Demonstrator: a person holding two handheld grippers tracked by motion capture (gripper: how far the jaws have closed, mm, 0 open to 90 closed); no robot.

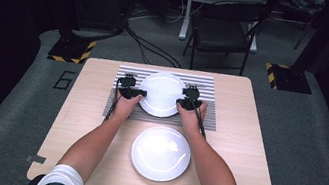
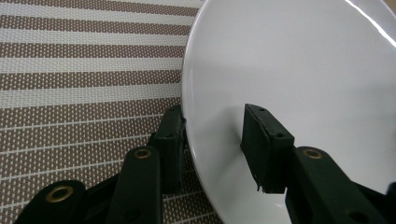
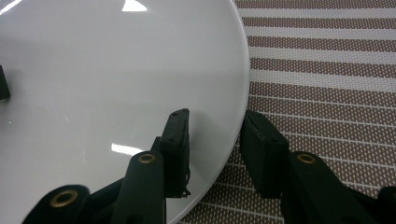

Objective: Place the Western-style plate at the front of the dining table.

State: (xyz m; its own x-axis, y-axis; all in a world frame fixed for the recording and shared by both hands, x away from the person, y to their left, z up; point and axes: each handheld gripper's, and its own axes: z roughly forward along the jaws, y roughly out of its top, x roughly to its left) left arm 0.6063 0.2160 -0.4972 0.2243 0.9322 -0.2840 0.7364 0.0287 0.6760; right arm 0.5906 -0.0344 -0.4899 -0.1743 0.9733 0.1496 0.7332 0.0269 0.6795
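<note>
Wooden table, broad bare margin left and right. Striped placemat across far half. Far white plate lying on placemat; second white plate on bare wood nearer person, well apart. Left gripper straddling far plate's left rim, one jaw over, one under, gap visible — apparently not clenched yet. Right gripper same on right rim. Step, likely: two-sided grasp. Next: squeeze evenly, lift level. Room open around mat edges.
</note>
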